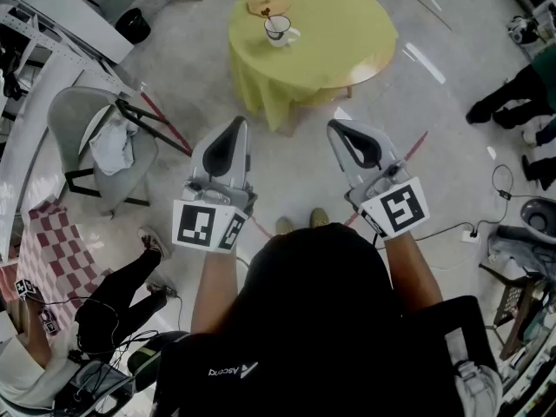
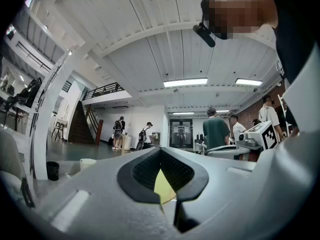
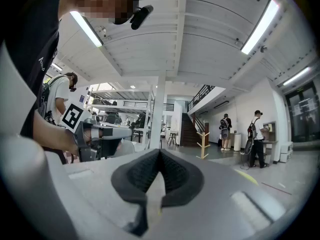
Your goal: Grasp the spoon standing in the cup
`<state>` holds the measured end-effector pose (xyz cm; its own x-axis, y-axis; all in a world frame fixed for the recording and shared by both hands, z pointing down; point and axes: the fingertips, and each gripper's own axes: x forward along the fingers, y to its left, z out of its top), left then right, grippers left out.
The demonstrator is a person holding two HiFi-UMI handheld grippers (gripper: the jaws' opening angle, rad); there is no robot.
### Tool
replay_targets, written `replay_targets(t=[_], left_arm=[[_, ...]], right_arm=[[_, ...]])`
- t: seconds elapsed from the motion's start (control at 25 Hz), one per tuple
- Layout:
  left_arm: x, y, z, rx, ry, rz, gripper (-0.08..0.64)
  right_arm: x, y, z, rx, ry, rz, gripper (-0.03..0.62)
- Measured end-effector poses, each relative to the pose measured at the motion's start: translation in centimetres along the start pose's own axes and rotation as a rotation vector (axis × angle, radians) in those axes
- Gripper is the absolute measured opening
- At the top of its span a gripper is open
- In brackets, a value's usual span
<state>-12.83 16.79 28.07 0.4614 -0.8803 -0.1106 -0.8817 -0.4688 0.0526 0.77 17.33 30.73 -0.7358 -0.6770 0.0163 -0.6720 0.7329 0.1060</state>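
A white cup stands near the front edge of a round table with a yellow-green cloth. The spoon in it is too small to make out. A wooden stand rises just behind the cup. My left gripper and right gripper are held side by side over the floor, well short of the table. Both are shut with nothing between the jaws. In the left gripper view the gripper has its pads meeting, with a sliver of yellow cloth showing below them. The right gripper looks the same in its own view.
A grey folding chair with a cloth on it stands at the left. A black bin sits beyond it. A person's dark legs are at the right, and another person sits at lower left. Cables lie on the floor.
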Motion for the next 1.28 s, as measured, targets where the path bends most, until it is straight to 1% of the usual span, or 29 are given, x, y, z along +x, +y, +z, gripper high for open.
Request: replay_targets(t=[0.2,0.52,0.64,0.8,0.96,1.16,1.28], left_arm=[[-0.4,1.4,0.0,-0.011,-0.008,-0.007,0.011],[-0.8,4.4,-0.1,-0.035,-0.027,-0.048,0.011],[0.2,5.4,-0.5,-0.044,-0.021,-0.058,0.011],[2.8,7.0,-1.4,-0.044,-0.006,-0.064,0.011],[6.5,8.9,-2.4,-0.037,0.007,-0.056,0.011],[13.6,11.7,-4.1,-0.012,0.047,-0.028,0.011],[18.5,13.1,-5.7,-0.021,0.079,-0.012,0.011]], right_arm=[[1.3,0.7,0.2,0.014,-0.004,0.0,0.003],[3.9,3.0,0.4,-0.005,0.022,-0.019,0.003],[4.7,2.4,-0.2,-0.011,0.039,-0.027,0.003],[6.4,-0.1,-1.1,-0.013,0.039,-0.038,0.003],[8.8,-3.8,-2.0,-0.01,0.026,-0.041,0.003],[13.1,-10.1,-2.7,-0.002,0.011,-0.02,0.003],[15.2,-14.7,-3.2,0.001,0.01,-0.003,0.003]])
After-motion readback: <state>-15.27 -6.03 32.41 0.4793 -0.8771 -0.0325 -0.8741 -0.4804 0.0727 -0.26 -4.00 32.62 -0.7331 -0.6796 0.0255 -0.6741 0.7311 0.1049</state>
